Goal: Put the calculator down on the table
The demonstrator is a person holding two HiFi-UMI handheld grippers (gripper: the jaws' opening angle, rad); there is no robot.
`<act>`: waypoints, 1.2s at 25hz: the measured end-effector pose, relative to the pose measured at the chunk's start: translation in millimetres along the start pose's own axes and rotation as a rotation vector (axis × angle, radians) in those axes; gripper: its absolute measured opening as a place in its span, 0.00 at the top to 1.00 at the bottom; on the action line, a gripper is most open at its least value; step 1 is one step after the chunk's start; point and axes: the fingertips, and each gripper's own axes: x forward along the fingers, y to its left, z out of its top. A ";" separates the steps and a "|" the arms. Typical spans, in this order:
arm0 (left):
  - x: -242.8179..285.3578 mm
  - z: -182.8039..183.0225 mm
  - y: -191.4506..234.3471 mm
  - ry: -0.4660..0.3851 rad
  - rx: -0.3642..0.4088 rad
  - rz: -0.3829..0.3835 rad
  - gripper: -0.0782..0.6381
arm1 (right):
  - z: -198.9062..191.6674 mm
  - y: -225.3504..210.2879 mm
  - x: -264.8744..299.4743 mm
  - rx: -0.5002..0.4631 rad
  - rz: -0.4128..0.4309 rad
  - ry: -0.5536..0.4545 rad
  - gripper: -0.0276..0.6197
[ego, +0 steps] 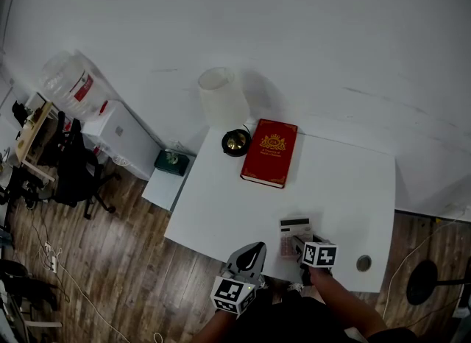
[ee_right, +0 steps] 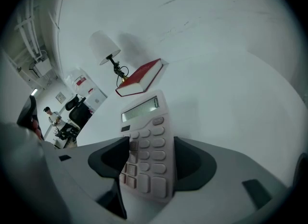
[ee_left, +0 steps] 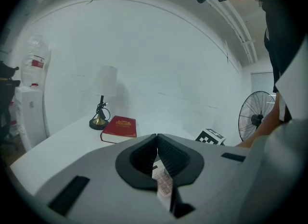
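A pale pink calculator (ego: pixel 295 232) lies near the front edge of the white table (ego: pixel 346 187), keys up. My right gripper (ego: pixel 300 246) is just behind it. In the right gripper view the calculator (ee_right: pixel 147 141) sits between the widely spread jaws of that gripper (ee_right: pixel 151 153), its display end pointing away; the pads stand at its two sides without a clear squeeze. My left gripper (ego: pixel 254 249) hovers at the table's front edge, to the left. Its jaws (ee_left: pixel 157 151) meet, with nothing between them. The calculator's keys (ee_left: pixel 163 182) show below them.
A red book (ego: pixel 270 151) and a white-shaded lamp (ego: pixel 224 102) stand at the table's far left. A round cable hole (ego: pixel 363 263) is at the front right corner. Left of the table are a water dispenser (ego: pixel 110 124) and an office chair (ego: pixel 73 172). A fan (ee_left: pixel 255 115) stands to the right.
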 end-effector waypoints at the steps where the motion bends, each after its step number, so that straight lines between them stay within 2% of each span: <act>1: -0.2 -0.3 -0.1 0.001 0.000 0.000 0.87 | -0.6 -2.3 0.1 -0.011 -0.012 0.005 0.49; 5: -2.0 -0.4 -0.2 0.001 -0.002 -0.001 0.87 | 0.4 -6.9 -2.7 -0.041 -0.037 0.003 0.47; 8: -2.7 0.0 -0.3 0.002 0.000 -0.003 0.87 | 18.0 0.6 -14.2 -0.076 -0.013 -0.060 0.47; 14: -3.0 12.3 2.8 -0.009 0.003 -0.002 0.87 | 84.8 46.4 -72.9 -0.226 0.067 -0.279 0.49; 19: -3.7 43.5 21.4 -0.067 0.051 0.035 0.87 | 139.8 92.2 -133.0 -0.391 0.128 -0.493 0.51; 23: -10.1 80.4 34.4 -0.137 0.037 0.079 0.87 | 172.6 119.7 -178.4 -0.413 0.186 -0.633 0.59; 26: -15.2 106.8 39.2 -0.164 0.071 0.104 0.87 | 190.7 135.7 -208.7 -0.452 0.216 -0.725 0.65; 30: -14.3 122.8 32.7 -0.180 0.144 0.104 0.87 | 201.6 149.3 -232.3 -0.517 0.230 -0.839 0.87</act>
